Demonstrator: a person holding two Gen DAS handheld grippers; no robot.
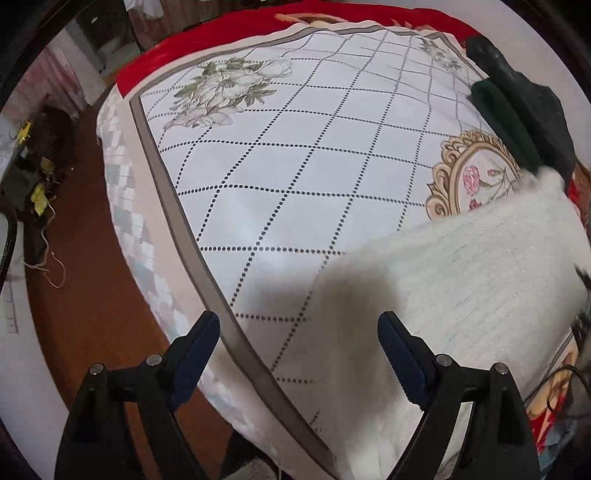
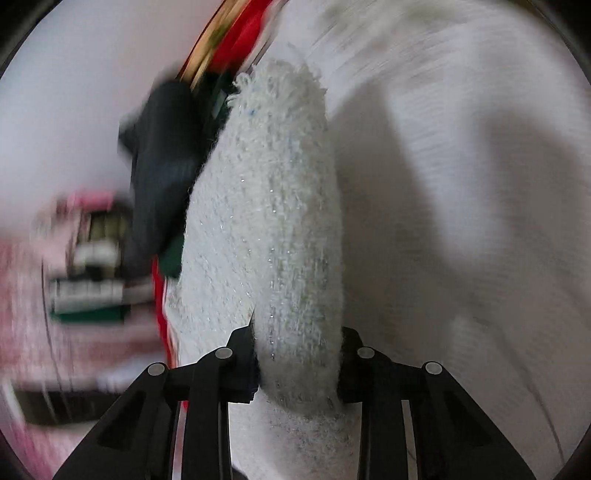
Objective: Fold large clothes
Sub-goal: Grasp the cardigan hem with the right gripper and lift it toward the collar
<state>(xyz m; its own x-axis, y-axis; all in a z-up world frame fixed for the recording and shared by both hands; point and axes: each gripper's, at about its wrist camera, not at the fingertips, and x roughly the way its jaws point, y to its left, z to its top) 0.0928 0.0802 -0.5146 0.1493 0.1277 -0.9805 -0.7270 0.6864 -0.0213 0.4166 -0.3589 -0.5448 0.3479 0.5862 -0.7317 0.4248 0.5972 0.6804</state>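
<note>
A white fuzzy knit sweater [image 1: 461, 280] lies on the bed at the lower right of the left wrist view. My left gripper [image 1: 299, 328] hangs open above the bed's edge, beside the sweater's left border, with nothing between its fingers. In the right wrist view my right gripper [image 2: 297, 363] is shut on a thick rolled fold of the white sweater [image 2: 266, 229], which stands up from between the pads. The rest of the sweater spreads out blurred to the right.
The bed carries a white sheet [image 1: 295, 155] with a dotted diamond grid and flower prints over a red blanket [image 1: 221, 33]. A dark black-and-green garment [image 1: 524, 107] [image 2: 162, 166] lies just beyond the sweater. Brown floor [image 1: 92, 295] with clutter runs along the bed's left side.
</note>
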